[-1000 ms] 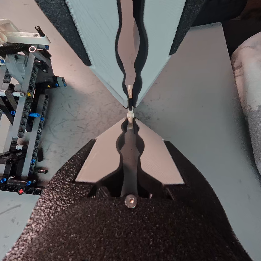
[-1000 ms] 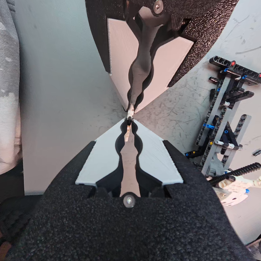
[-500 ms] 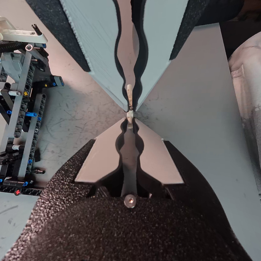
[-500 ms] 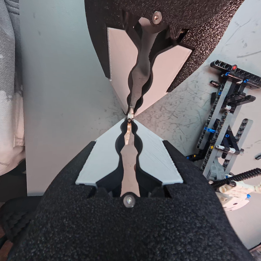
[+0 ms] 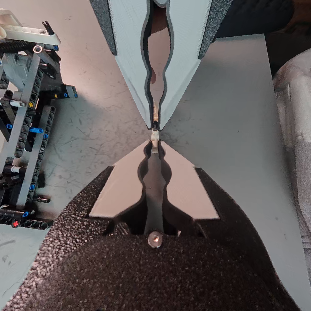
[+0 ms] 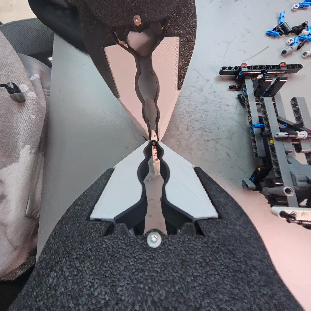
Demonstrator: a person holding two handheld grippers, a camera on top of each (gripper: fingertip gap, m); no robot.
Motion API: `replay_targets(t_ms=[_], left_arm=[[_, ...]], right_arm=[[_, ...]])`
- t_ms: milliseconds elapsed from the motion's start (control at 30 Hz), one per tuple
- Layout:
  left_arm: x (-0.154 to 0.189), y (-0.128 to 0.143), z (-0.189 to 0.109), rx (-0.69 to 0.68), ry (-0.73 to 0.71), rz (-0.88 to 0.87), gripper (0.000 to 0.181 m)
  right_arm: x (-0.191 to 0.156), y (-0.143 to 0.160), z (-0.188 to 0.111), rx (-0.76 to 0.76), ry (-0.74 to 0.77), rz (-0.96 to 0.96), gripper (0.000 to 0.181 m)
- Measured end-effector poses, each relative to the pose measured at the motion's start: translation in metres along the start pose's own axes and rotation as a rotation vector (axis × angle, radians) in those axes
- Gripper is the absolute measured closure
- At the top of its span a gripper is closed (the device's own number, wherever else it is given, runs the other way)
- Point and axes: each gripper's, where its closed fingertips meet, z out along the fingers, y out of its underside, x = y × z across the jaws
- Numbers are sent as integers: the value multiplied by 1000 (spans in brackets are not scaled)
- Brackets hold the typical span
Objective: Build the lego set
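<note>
Lego beam (image 6: pixel 155 159), white, small, with black pin (image 6: pixel 153 143): pinched tip to tip between left hand-held gripper (image 5: pixel 154 143) and right hand-held gripper (image 6: pixel 154 142), above counter (image 5: pixel 227 117). Light, rigid, slippery; best gripped on flat sides.

No legible text or signs anywhere

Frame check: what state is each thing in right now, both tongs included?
Left tongs: shut on a small white piece.
Right tongs: shut on a white beam, tip to tip with the left.
Black pin: between the two white parts, mostly hidden.
Chassis: part-built, lying flat on the table, untouched.
Loose pins: scattered at the far edge.
</note>
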Motion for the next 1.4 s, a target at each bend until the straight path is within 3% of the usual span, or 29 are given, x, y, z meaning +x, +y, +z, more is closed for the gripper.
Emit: replay_targets(t_ms=[233, 533, 700, 833, 1167, 1400], left_arm=[[1, -1, 0, 1, -16, 10, 174], [2, 0, 0, 1, -6, 0, 174], [2, 0, 0, 1, -4, -1, 174], [3, 0, 0, 1, 0, -5, 174], [2, 0, 0, -2, -4, -29, 174], [2, 1, -1, -1, 0, -33, 174]], right_arm=[[0, 1, 2, -73, 17, -96, 177], [-3, 2, -1, 56, -37, -28, 177], [-2, 2, 0, 26, -22, -74, 177], [-3, 0, 0, 109, -51, 11, 177], [-1, 0, 2, 132, 53, 2, 177], [-2, 3, 3, 141, 36, -27, 177]])
